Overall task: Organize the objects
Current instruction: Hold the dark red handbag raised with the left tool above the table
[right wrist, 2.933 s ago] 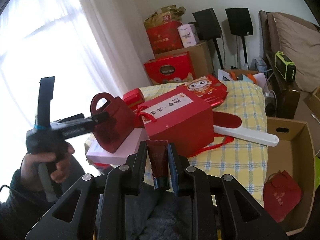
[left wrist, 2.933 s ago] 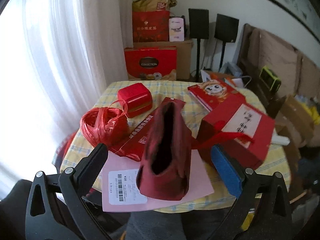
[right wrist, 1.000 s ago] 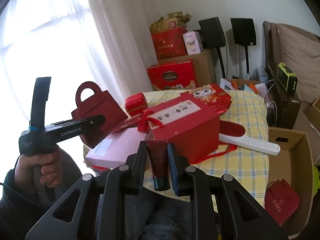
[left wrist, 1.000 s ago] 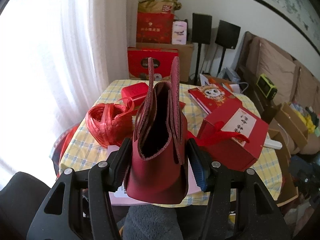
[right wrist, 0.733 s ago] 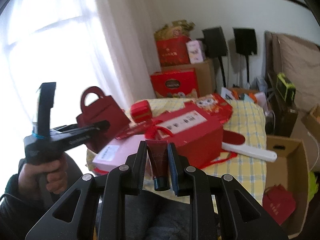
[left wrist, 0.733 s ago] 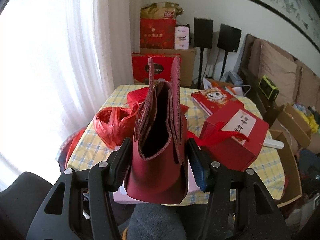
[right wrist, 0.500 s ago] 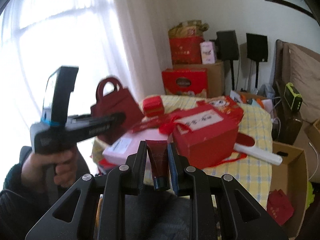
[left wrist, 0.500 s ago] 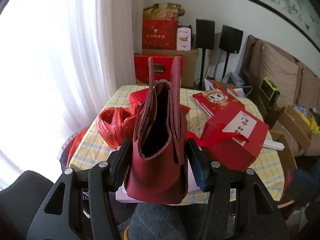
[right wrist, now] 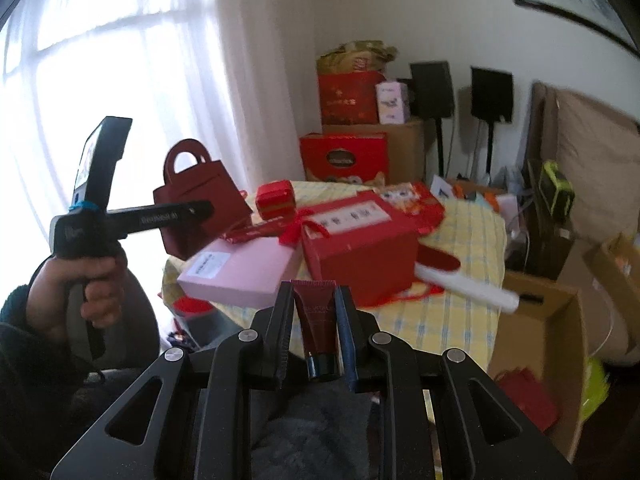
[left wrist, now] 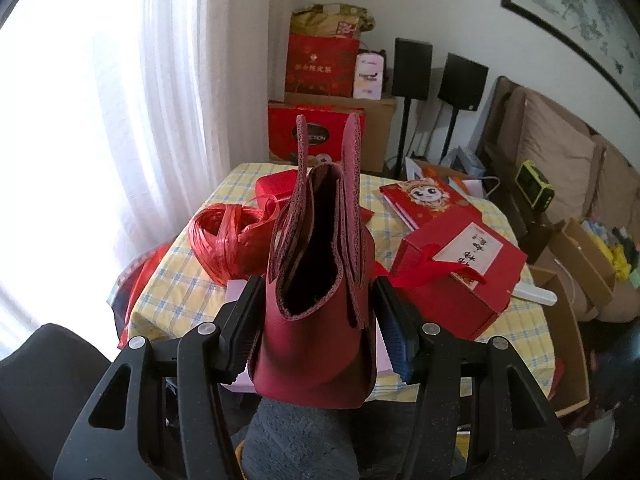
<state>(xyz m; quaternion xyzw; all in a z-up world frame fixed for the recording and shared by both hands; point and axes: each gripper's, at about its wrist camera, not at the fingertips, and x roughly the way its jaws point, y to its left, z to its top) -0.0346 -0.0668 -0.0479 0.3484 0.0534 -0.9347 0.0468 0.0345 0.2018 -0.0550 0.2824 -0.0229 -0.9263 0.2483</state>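
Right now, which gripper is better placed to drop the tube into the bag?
Right. The right gripper is shut on the dark red tube, free to carry it over. The left gripper is occupied, holding the red handbag upright, mouth open.

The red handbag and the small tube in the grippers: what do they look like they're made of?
Red handbag: probably leather or faux leather, with a smooth matte outside and raw, grainy cut edges around the mouth and handles. Small tube: likely soft plastic, glossy dark red with printed lettering and a dark shiny cap; blur leaves that uncertain.

A yellow checked table (left wrist: pixel 192 272) carries a ribbon coil (left wrist: pixel 224 240), pink box (right wrist: pixel 240 272) and red gift box (left wrist: pixel 460 272).
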